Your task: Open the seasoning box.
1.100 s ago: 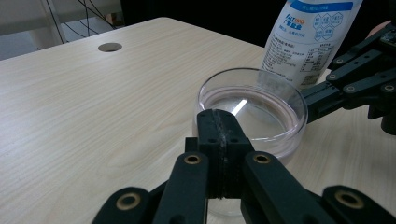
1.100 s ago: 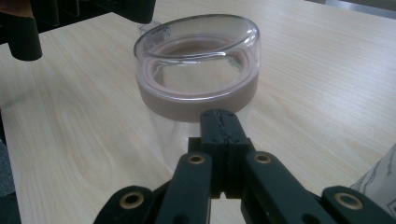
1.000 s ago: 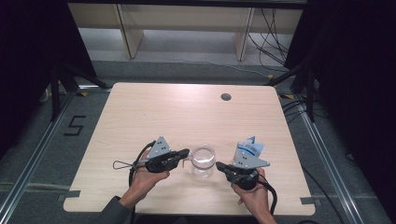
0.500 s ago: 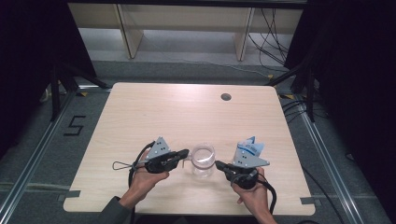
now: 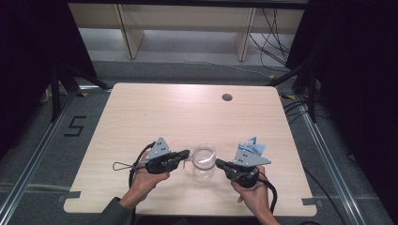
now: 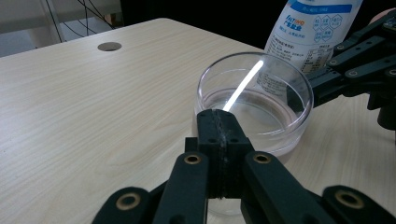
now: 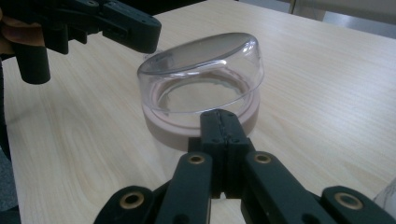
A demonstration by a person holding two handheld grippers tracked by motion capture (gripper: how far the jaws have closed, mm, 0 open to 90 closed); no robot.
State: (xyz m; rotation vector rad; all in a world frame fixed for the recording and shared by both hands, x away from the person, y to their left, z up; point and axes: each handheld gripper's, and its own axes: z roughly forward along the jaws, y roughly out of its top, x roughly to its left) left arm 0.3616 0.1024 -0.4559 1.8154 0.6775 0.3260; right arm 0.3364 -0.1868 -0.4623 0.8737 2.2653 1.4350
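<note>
While both black two-jaw tools sit low over the near edge of the pale wood-grain table (image 5: pixel 187 112), a clear round container (image 5: pixel 204 159) stands between them, near the person's side and roughly midway across the width. It is a squat glass-like cylinder with smooth transparent walls and a thick rounded rim; in the left gripper view it (image 6: pixel 254 100) catches a bright straight streak of light, and in the right gripper view it (image 7: pixel 201 79) looks tilted, with a pinkish opaque band around its lower part. The left gripper (image 5: pixel 184 154), matte black plastic with brass-coloured pivot pins and a grey three-cornered plate on top, has its jaws pressed flat together, tips right at the container's near wall; whether they touch it cannot be told. The right gripper (image 5: pixel 219 163), of the same make, also has its jaws pressed together with nothing between them, tips close against the container's opposite side. Behind the right gripper lies a white and blue printed pouch (image 5: pixel 252 146), glossy, with small text and icons, seen behind the container in the left gripper view (image 6: pixel 310 28). A small dark round hole (image 5: pixel 227 97) sits in the tabletop toward the far edge.
</note>
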